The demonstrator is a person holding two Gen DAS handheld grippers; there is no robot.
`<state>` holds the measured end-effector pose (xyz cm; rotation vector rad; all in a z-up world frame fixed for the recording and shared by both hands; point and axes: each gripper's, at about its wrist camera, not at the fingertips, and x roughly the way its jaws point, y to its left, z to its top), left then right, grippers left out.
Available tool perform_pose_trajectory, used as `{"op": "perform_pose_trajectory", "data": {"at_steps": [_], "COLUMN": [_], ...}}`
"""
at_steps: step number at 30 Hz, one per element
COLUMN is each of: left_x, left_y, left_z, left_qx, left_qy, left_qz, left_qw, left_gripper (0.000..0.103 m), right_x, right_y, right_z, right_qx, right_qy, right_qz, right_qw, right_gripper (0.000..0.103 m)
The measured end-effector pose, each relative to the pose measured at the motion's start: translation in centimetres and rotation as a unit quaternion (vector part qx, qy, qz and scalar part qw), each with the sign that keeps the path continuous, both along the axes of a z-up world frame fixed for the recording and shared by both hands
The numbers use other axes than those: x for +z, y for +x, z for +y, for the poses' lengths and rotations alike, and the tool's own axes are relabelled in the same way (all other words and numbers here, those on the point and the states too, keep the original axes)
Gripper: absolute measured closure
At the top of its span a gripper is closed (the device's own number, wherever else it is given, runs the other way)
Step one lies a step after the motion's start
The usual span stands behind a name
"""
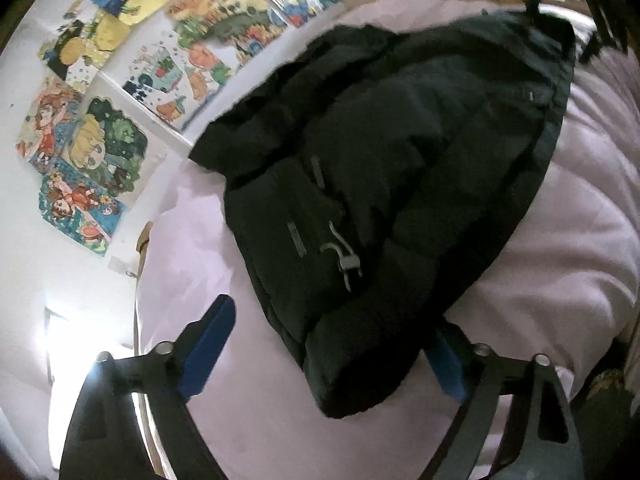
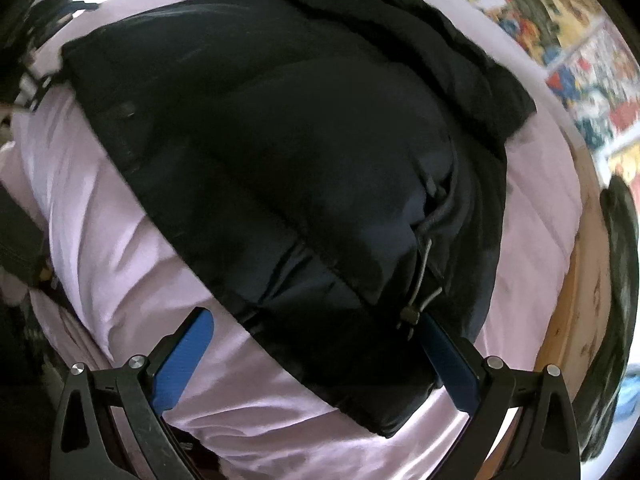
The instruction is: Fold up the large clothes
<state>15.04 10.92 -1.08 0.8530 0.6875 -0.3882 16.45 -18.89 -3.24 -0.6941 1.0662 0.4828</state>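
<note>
**Jacket mostly folded, not yet squared off**

The black padded jacket (image 1: 384, 168) is seen lying on the pink bed sheet (image 1: 560, 280), gathered into a thick bundle. The left gripper (image 1: 332, 344) and right gripper (image 2: 316, 354) are spread wide around its corner; nothing is gripped. Tidying appears left.

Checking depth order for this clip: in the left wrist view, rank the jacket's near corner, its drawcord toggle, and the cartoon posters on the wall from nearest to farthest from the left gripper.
From the left gripper:
1. Near corner of the black jacket, lying between the blue fingers.
2. Drawcord toggle, farther up the jacket, mid-frame.
3. Cartoon posters, on the wall beyond the bed, upper left.
</note>
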Motion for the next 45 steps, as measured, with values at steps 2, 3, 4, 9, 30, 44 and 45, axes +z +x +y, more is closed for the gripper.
{"op": "perform_pose_trajectory", "data": {"at_steps": [2,3,4,9,30,44,45], "left_x": [0.7,1.0,1.2,1.8,2.4,3.1,3.2], "left_y": [-0.1,-0.1,-0.1,-0.2,1.5,2.1,2.1], "left_z": [-0.2,-0.3,-0.4,-1.4,-3.2,-2.9,-2.9], "left_qx": [-0.002,-0.004,-0.008,-0.021,0.041,0.052,0.055], "left_qy": [-0.014,-0.021,-0.025,-0.032,-0.058,-0.073,-0.077], "left_qz": [-0.002,0.000,0.001,0.005,0.035,0.037,0.037], "left_qw": [0.9999,0.9998,0.9997,0.9993,0.9969,0.9952,0.9949], "left_gripper": [0.034,0.043,0.051,0.076,0.087,0.088,0.088], "right_x": [-0.5,-0.9,-1.3,-3.6,-4.5,-4.0,-4.2], "right_y": [-1.3,-1.8,-2.3,-3.7,-3.8,-3.6,-3.9], "right_z": [0.5,0.7,0.8,0.7,0.2,0.4,0.5], "right_qx": [0.031,0.045,0.057,0.082,0.074,0.079,0.083], "right_qy": [-0.020,-0.037,-0.057,-0.140,-0.199,-0.179,-0.178], "right_qz": [-0.018,-0.030,-0.046,-0.118,-0.188,-0.185,-0.184], "right_qw": [0.999,0.998,0.996,0.980,0.959,0.963,0.963], "right_gripper": [0.000,0.000,0.000,0.000,0.073,0.075,0.065]}}
